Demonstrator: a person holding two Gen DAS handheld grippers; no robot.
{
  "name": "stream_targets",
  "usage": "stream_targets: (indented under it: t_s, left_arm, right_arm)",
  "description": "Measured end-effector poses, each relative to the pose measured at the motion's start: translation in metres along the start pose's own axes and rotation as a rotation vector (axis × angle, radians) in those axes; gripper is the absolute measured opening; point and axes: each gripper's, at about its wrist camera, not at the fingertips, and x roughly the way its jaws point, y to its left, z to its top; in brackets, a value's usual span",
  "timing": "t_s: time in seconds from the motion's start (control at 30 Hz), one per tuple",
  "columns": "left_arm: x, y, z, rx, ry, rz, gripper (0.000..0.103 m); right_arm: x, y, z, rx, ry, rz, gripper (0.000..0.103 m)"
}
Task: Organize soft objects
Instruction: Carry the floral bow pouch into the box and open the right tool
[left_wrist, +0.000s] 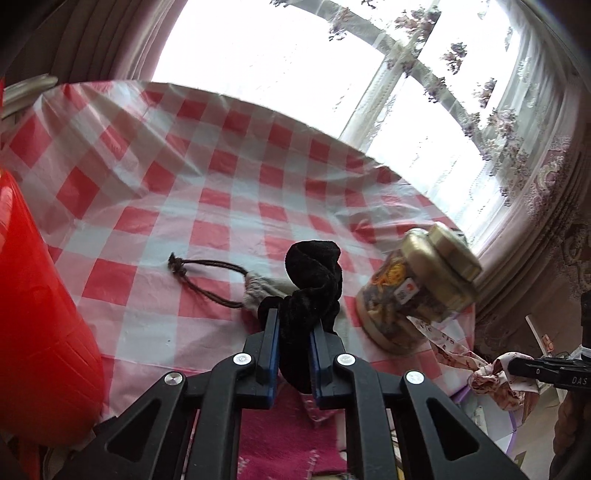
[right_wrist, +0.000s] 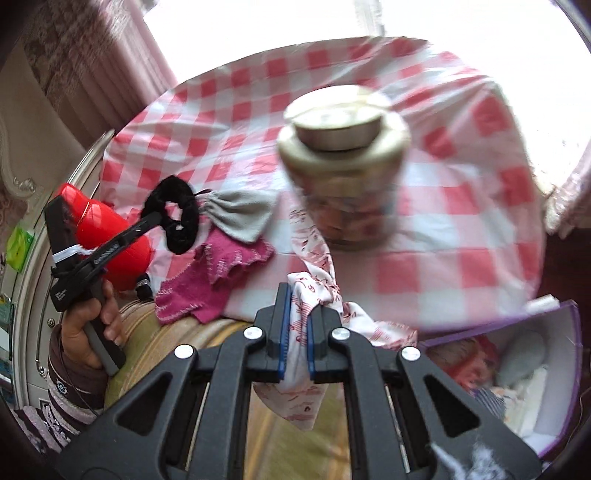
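Observation:
My left gripper (left_wrist: 293, 325) is shut on a black velvet scrunchie (left_wrist: 312, 280), which loops up above the fingers over the checked tablecloth (left_wrist: 184, 184). The right wrist view shows that scrunchie (right_wrist: 173, 221) hanging from the left gripper (right_wrist: 155, 218), held by a hand. My right gripper (right_wrist: 297, 306) is shut on a white cloth with red print (right_wrist: 314, 266), lifted off the table; its tail trails toward the jar. The same cloth (left_wrist: 495, 380) appears at the left wrist view's right edge. A grey drawstring pouch (left_wrist: 258, 288) (right_wrist: 236, 218) and a magenta cloth (right_wrist: 214, 277) lie on the table.
A glass jar with a gold lid (left_wrist: 421, 291) (right_wrist: 343, 166) stands on the table. A red plastic container (left_wrist: 40, 314) (right_wrist: 110, 236) sits at the left. A purple-edged box (right_wrist: 517, 369) holding soft items is below the table edge at the right. A window lies behind.

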Motion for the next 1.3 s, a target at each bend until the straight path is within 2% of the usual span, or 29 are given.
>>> stream_targets:
  t_s: [0.3,0.47,0.63,0.93,1.2,1.23,1.3]
  left_arm:
    - [-0.027,-0.052,-0.01,0.044,-0.018,-0.086,0.014]
    - [-0.032,-0.083,-0.015,0.079,-0.004,-0.138,0.014]
    - [-0.032,-0.115,-0.022,0.125,0.016,-0.173,0.014]
    - [-0.03,-0.15,-0.031,0.195,0.053,-0.21,0.014]
    - [-0.025,-0.168,-0.039,0.228,0.086,-0.212,0.014]
    - [-0.025,-0.17,-0.041,0.235,0.091,-0.214,0.014]
    - [-0.024,-0.177,-0.044,0.25,0.101,-0.22,0.014]
  right_arm:
    - [-0.056,-0.085,-0.041,0.156,-0.034,-0.092,0.01]
    - [-0.069,-0.129,-0.065,0.272,-0.045,-0.151,0.01]
    - [-0.073,-0.167,-0.09,0.381,-0.034,-0.17,0.01]
    - [-0.031,-0.202,-0.114,0.544,0.024,-0.048,0.01]
    - [0.039,-0.194,-0.097,0.518,0.091,0.12,0.011]
    - [0.048,-0.194,-0.095,0.514,0.114,0.131,0.018]
    - [0.061,-0.195,-0.093,0.511,0.143,0.135,0.043]
